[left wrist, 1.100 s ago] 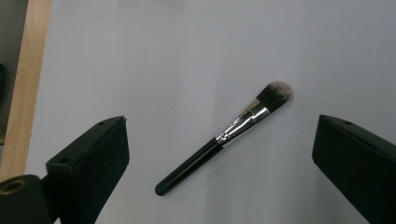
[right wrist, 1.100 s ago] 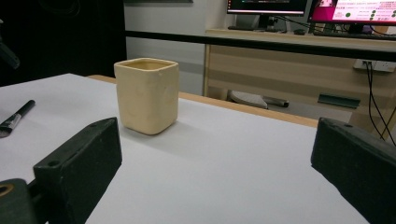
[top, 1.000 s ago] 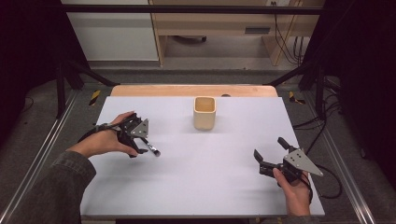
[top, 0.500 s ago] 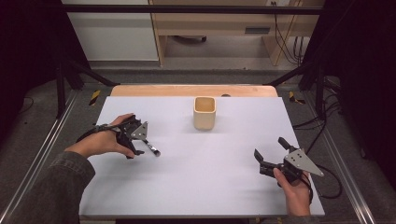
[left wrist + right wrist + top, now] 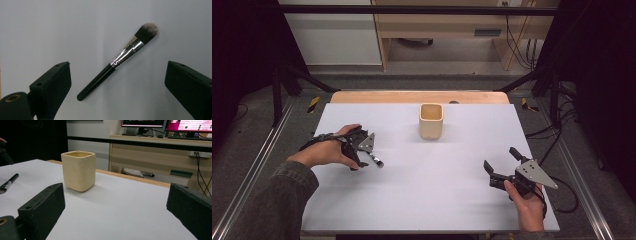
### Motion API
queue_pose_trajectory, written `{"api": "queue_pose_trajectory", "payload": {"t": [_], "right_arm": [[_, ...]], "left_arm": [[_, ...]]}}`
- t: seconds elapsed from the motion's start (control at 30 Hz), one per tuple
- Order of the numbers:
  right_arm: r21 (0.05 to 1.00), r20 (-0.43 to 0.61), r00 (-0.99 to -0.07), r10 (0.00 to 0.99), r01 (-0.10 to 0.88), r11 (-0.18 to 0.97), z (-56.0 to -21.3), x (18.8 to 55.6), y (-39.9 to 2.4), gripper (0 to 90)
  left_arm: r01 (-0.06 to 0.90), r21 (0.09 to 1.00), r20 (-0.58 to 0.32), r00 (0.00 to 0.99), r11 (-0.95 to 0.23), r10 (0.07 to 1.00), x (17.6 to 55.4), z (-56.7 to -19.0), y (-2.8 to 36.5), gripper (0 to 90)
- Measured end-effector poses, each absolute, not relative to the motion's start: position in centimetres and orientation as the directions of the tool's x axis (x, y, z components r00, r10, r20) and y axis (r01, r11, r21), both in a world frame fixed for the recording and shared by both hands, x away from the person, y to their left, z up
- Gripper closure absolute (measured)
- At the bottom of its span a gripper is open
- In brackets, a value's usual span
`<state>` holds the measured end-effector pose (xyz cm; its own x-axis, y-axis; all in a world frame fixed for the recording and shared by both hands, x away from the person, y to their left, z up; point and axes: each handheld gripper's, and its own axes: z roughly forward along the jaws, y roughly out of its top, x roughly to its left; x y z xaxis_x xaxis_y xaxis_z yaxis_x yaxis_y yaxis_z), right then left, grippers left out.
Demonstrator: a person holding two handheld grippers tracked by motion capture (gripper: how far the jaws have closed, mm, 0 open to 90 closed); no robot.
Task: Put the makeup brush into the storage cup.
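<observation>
A person's left claw (image 5: 371,155) hovered over a makeup brush (image 5: 119,59) lying flat on the white tabletop (image 5: 437,200), its jaws spread wide to either side of the handle and touching nothing. The brush lay well to the left of the cream square cup (image 5: 431,121), which stood upright near the tabletop's far edge, apparently empty as far as its rim showed. The brush's dark bristle head with its pale tip pointed away from the claw, and the silver ferrule sat between head and black handle. The right claw (image 5: 499,167) waited well to the right of the cup and nearer the person, its jaws likewise spread and empty, aimed toward the cup. Judged from this, the work appeared to be at its very start: the brush was not yet gripped or lifted, and the closing of the left claw on the handle, the carry and any placing at the cup all remained to be done.
</observation>
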<state>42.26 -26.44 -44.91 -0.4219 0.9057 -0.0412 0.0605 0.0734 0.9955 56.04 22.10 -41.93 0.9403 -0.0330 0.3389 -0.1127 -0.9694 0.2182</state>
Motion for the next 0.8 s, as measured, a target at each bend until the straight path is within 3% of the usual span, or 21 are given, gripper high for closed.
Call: {"api": "queue_pose_trajectory", "payload": {"t": [0.8], "right_arm": [[0.994, -0.042, -0.422, 0.905, 0.070, 0.078, -45.0, 42.3, -26.4, 2.3]], "left_arm": [[-0.114, 0.178, 0.299, 0.952, -0.977, -0.057, 57.2, -43.4, 21.4, 15.2]]}}
